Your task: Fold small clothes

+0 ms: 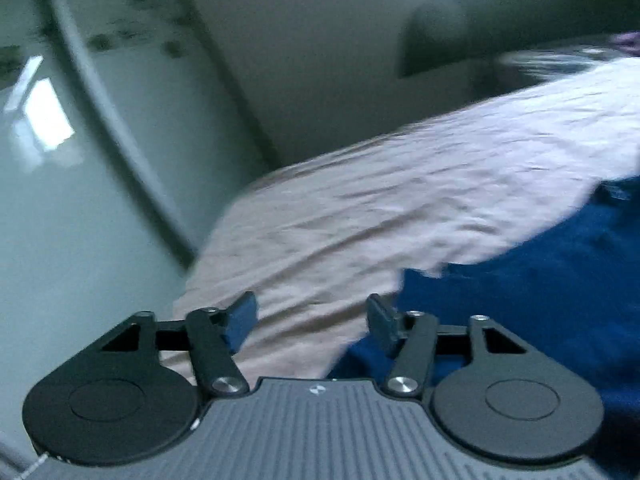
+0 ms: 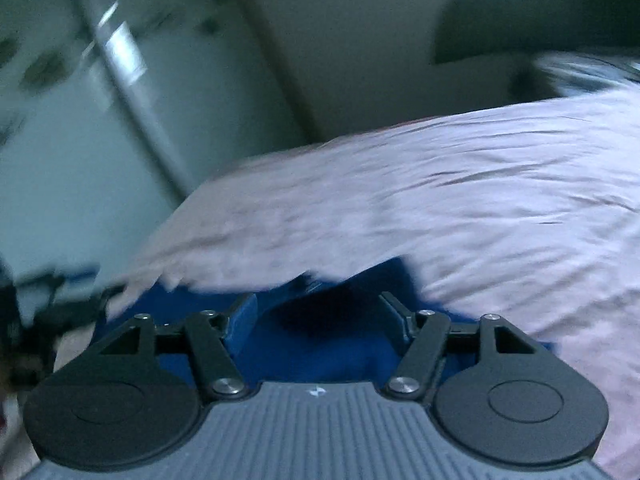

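Blue garment [image 1: 540, 280] lying on pale bed sheet [image 1: 360, 208], left claw [image 1: 312, 324] released above the sheet beside the garment's edge, right claw [image 2: 320, 320] released over the garment [image 2: 320, 344], nothing gripped, blurred wall behind

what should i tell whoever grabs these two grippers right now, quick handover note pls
Left gripper: open, nothing between its fingers, over the pale bed sheet just beside the blue garment.
Right gripper: open, not gripping; the same blue garment lies right below and ahead of it.
Things: one blue garment on the sheet near the bed's close edge. Both views are blurred, so how neatly it lies cannot be told.
Done: nothing is held; how far the folding has got cannot be judged.
Left: probably check the garment's shape, take an edge, and finish the fold.
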Demonstrator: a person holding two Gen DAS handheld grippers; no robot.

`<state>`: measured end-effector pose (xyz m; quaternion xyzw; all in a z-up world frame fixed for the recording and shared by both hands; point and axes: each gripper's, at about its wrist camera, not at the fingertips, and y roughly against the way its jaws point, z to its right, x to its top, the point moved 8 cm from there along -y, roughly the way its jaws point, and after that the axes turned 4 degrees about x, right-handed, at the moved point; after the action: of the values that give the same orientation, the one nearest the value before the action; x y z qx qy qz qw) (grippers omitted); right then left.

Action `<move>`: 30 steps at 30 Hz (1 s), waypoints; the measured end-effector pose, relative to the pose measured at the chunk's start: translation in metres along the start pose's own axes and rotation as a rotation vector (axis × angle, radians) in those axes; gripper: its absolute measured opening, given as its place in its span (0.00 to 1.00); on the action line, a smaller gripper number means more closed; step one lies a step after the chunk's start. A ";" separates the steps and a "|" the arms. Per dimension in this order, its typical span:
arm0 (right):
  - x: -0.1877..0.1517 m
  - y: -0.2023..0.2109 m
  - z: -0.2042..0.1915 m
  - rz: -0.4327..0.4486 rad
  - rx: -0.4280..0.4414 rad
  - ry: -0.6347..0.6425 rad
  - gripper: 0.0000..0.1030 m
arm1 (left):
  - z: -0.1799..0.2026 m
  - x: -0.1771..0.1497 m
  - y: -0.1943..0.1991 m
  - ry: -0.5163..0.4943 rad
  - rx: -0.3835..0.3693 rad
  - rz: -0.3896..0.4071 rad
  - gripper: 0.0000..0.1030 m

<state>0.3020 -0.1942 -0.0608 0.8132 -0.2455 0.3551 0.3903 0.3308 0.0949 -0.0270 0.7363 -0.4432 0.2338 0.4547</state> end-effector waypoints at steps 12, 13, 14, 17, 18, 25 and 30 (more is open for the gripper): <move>0.007 -0.036 0.027 -0.071 -0.220 0.165 0.74 | 0.033 -0.010 -0.025 0.013 -0.230 -0.061 0.79; 0.007 -0.034 0.029 -0.058 -0.190 0.139 0.63 | 0.032 -0.008 -0.026 0.039 -0.240 -0.063 0.77; 0.007 -0.032 0.030 -0.049 -0.165 0.116 0.37 | 0.030 -0.007 -0.029 0.065 -0.250 -0.065 0.68; 0.006 -0.030 0.028 -0.034 -0.142 0.093 0.08 | 0.028 -0.004 -0.039 0.164 -0.315 -0.134 0.20; 0.006 -0.029 0.028 -0.027 -0.141 0.093 0.07 | 0.027 -0.005 -0.042 0.213 -0.335 -0.165 0.10; 0.022 -0.020 0.032 0.063 -0.263 0.143 0.06 | 0.015 0.000 -0.030 0.300 -0.268 -0.097 0.10; 0.012 -0.030 0.049 -0.044 -0.421 0.145 0.07 | 0.012 -0.012 -0.041 0.299 -0.196 -0.163 0.16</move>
<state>0.3484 -0.2180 -0.0868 0.6913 -0.2677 0.3449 0.5757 0.3600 0.0978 -0.0606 0.6791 -0.3305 0.2586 0.6023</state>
